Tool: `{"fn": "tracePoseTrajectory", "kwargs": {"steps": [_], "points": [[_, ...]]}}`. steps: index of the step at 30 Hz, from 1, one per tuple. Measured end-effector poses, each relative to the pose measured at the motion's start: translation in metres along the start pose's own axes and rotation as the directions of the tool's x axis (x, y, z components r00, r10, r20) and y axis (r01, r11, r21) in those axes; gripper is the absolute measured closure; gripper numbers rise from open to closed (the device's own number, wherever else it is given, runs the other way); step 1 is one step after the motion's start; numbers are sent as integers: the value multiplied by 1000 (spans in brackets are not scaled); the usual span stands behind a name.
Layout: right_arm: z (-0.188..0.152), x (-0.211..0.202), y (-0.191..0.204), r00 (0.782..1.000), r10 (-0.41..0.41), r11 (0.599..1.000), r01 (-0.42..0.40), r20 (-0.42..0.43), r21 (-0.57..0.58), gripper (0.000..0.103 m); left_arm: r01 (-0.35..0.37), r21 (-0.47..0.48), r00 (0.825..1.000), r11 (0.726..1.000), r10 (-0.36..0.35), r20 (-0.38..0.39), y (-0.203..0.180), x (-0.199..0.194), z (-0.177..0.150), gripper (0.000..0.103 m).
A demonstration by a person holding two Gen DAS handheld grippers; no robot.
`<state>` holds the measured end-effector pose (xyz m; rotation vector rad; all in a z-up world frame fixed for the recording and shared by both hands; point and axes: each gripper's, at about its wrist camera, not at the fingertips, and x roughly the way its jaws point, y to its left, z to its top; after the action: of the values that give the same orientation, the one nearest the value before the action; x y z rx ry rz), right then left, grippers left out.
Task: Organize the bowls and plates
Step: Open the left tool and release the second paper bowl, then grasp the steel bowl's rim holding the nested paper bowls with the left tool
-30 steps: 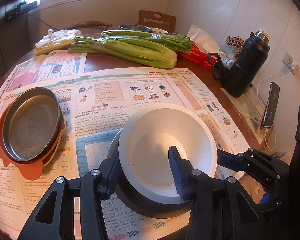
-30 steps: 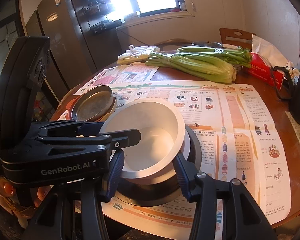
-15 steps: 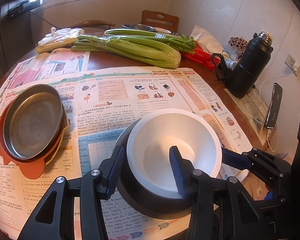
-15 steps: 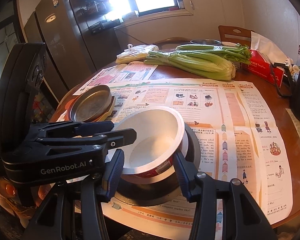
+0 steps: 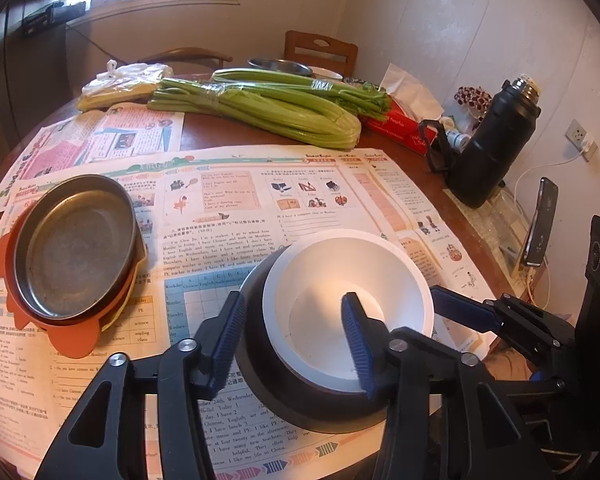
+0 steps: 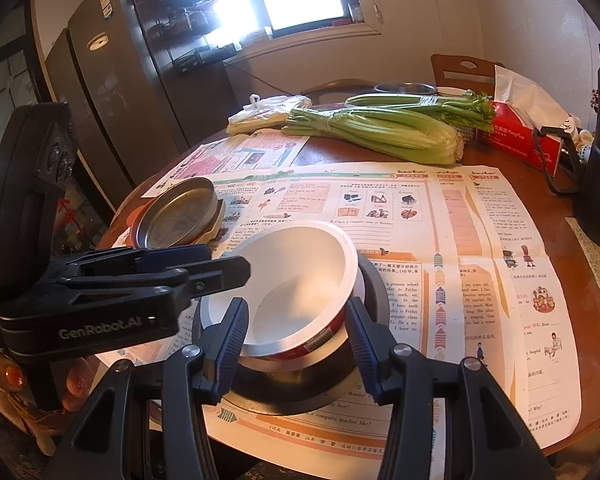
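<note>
Blue-padded, my left gripper (image 5: 296, 340) has just been opening; its jaws straddle the near wall of the white paper bowl (image 5: 348, 304), no longer pinching it. My right gripper (image 6: 296, 344) brackets the bowl's red-banded side (contact unclear). That bowl sits nested in the wide black bowl (image 5: 260, 364) on newspaper (image 5: 236, 216), stacked metal and orange plates (image 5: 74, 248) nearby.

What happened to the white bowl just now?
The white bowl came down, levelling, into the dark bowl. The left gripper has just been opening its jaws, letting the rim go. The right gripper, metal plate stack and celery stayed put.
</note>
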<state>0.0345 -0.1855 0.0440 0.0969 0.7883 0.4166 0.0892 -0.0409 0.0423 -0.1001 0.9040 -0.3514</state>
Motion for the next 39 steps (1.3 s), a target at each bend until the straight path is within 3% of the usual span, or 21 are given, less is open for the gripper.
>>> {"fn": "tracePoseTrajectory", "kwargs": {"steps": [14,17,19,32,39], "points": [[9,-12,-13,998,-29,999,27,54,24,52,12,-27,997,1000,-10,72,12,-22,4,42],[13,-16,-20,997,-36,998,33,71,44,52,28,-43,997,999,-25,75,17,-22,5,36],[15,-17,-27,996,-46,997,42,77,62,52,47,-65,997,997,-42,68,22,-19,4,31],[7,7,-60,999,-39,987,37,7,159,51,103,-130,994,986,-106,-17,33,19,-5,30],[0,25,-52,999,-30,990,36,-43,134,51,40,-71,998,997,-43,-48,25,34,-12,30]]}}
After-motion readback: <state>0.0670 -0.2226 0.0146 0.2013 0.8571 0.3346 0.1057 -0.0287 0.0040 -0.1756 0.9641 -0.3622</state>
